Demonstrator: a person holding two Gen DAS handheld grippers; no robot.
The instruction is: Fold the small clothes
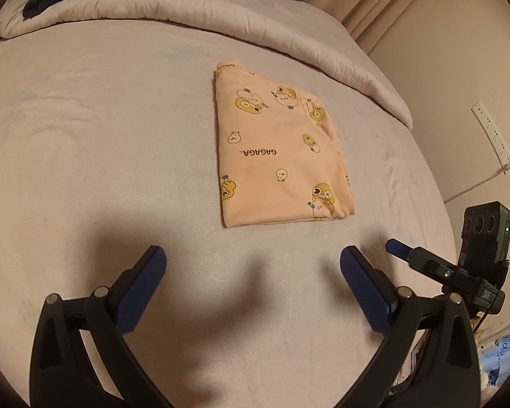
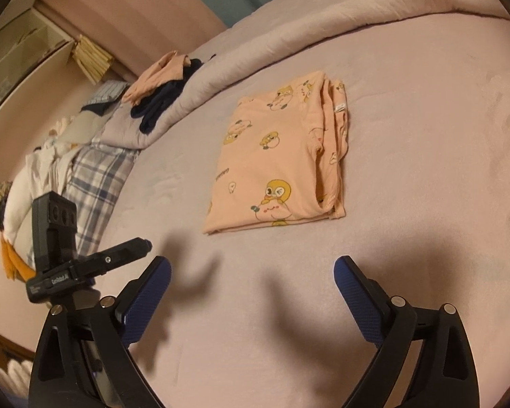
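Both pairs of jaws stand spread wide with nothing between them: the left gripper [image 1: 253,265] and the right gripper [image 2: 251,275] hang above the bed [image 1: 102,156], side by side, each showing in the edge of the other's view. Their blue pads [image 1: 141,294] face bare sheet, and their shadows fall on the cloth below.

The folded pink garment [image 1: 275,149], a small piece of child's clothing printed with yellow cartoon figures and the word "GAGAGA", lies flat on the bed ahead of both grippers, well apart from them. In the right wrist view its stacked layers show along the right edge, with a small white label [image 2: 340,108] there.

Beyond it the rolled-back duvet [image 1: 193,17] runs across the bed. On the duvet lie dark navy clothes [image 2: 159,105] touching another pink garment [image 2: 159,74]. A plaid pillow [image 2: 95,173] sits at the bed's left side, and a white power strip [image 1: 493,136] hangs on the wall.
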